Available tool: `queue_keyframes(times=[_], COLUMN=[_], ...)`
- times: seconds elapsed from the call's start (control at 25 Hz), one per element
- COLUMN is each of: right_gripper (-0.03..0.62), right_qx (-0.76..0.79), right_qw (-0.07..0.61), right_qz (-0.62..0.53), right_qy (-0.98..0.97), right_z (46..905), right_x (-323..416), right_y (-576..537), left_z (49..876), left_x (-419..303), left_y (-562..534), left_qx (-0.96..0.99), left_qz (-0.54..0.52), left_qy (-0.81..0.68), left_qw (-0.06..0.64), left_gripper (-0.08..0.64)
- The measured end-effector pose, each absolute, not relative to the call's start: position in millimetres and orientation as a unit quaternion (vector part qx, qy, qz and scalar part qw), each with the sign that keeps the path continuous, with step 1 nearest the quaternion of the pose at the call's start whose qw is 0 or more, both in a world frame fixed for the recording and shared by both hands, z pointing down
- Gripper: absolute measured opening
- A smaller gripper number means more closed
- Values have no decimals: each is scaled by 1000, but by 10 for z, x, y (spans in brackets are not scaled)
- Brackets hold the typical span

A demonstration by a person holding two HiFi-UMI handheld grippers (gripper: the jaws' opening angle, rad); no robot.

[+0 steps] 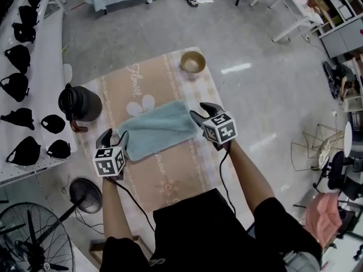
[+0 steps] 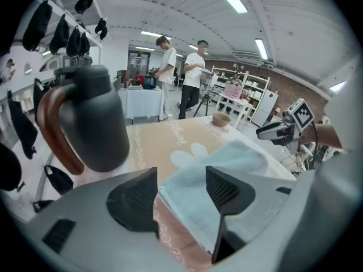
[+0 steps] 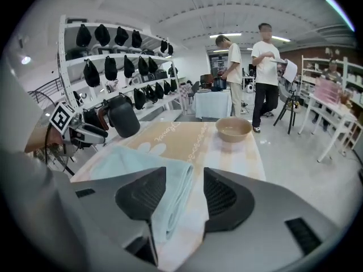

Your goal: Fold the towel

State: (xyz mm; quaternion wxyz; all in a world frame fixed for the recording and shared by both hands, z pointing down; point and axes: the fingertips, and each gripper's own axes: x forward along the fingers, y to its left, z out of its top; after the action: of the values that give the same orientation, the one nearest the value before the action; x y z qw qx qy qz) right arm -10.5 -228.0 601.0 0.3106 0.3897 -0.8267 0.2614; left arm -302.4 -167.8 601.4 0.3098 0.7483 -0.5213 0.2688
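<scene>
Jug (image 1: 79, 102), black, stands at the left of the tablecloth (image 1: 170, 174), apart from the work. Next comes my left gripper (image 1: 113, 136). Its jaws stand apart around the near left corner of the towel (image 1: 156, 128) and do not press it. The towel, light blue, lies already folded across the middle of the cloth. At its right end my right gripper (image 1: 199, 111) is parted too, with the folded edge between the jaws.

I judge that another fold needs both ends taken together. I should close on all layers, lift evenly and keep the edges matched.

The right gripper view shows the stacked layers at that edge, which the head view does not. Only the head view gives the towel's whole outline.
</scene>
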Motion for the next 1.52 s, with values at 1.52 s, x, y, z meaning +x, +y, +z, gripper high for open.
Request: queue_keyframes(times=[1.52], right_gripper=[190], right_qx=[513], right_qw=[129], right_qz=[555], right_qy=[-642], right_z=[6774], right_x=[126], right_y=[-1410], left_z=[6897], left_x=[-197], left_y=[-2638], left_qx=[813], left_qz=[565], left_qy=[42], left_qw=[131], left_gripper=[250])
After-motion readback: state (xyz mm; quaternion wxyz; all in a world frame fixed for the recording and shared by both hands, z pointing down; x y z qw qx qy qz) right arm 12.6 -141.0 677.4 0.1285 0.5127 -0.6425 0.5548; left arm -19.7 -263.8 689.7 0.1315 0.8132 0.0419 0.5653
